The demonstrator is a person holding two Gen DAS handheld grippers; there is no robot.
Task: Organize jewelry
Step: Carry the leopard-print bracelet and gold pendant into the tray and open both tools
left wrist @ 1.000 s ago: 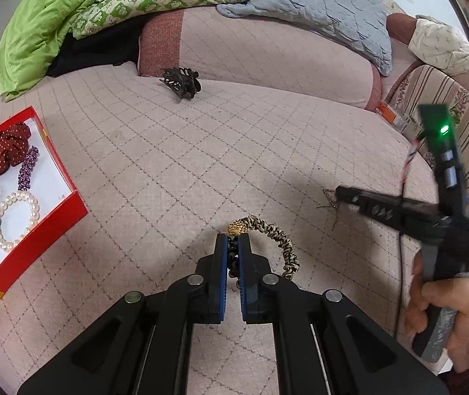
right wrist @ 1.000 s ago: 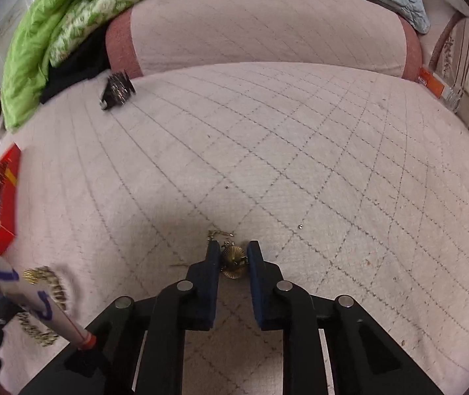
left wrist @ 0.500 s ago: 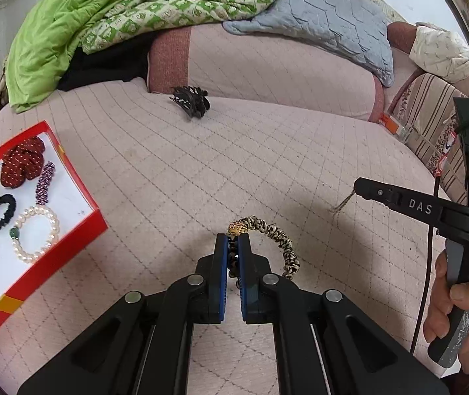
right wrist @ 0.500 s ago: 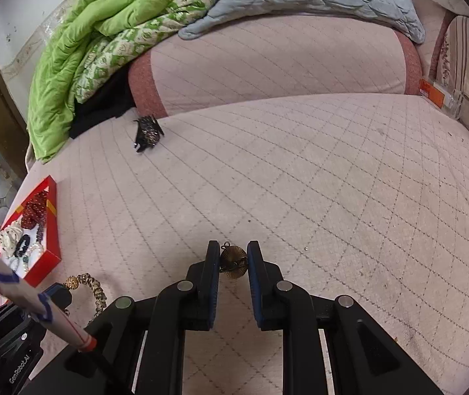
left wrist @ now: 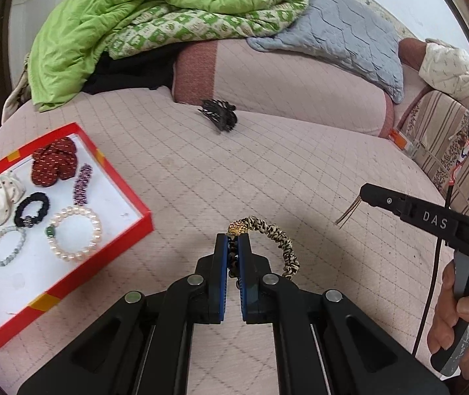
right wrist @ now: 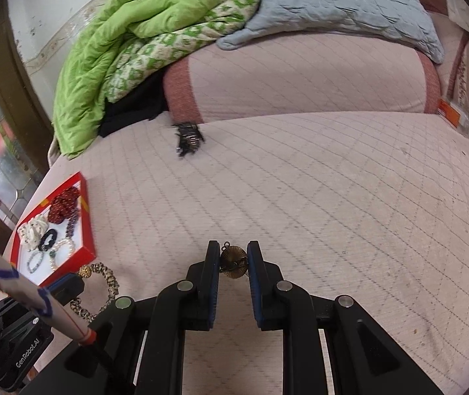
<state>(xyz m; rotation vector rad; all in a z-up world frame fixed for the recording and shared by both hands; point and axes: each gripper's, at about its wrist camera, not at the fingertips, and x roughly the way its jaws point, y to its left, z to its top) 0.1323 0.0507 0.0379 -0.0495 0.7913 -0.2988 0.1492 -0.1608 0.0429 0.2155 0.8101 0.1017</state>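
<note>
Leopard-print scrunchie bracelet (left wrist: 277, 233) hangs pinched in the left gripper (left wrist: 233, 247) just right of the red tray (left wrist: 109, 256), while the right gripper (right wrist: 233, 255) farther right clamps a brass fan-shaped earring (right wrist: 233, 261).

Two bracelets (left wrist: 74, 233) – four scrunchies (left wrist: 32, 208) – one hair claw (left wrist: 218, 118)

Open quilted bedspread (left wrist: 267, 171) lies between the grippers and the red tray (left wrist: 116, 247) at left; only 1 black hair claw (left wrist: 218, 117) sits near the bolster (left wrist: 300, 89), with piled blankets (left wrist: 119, 16) blocking the far edge.
</note>
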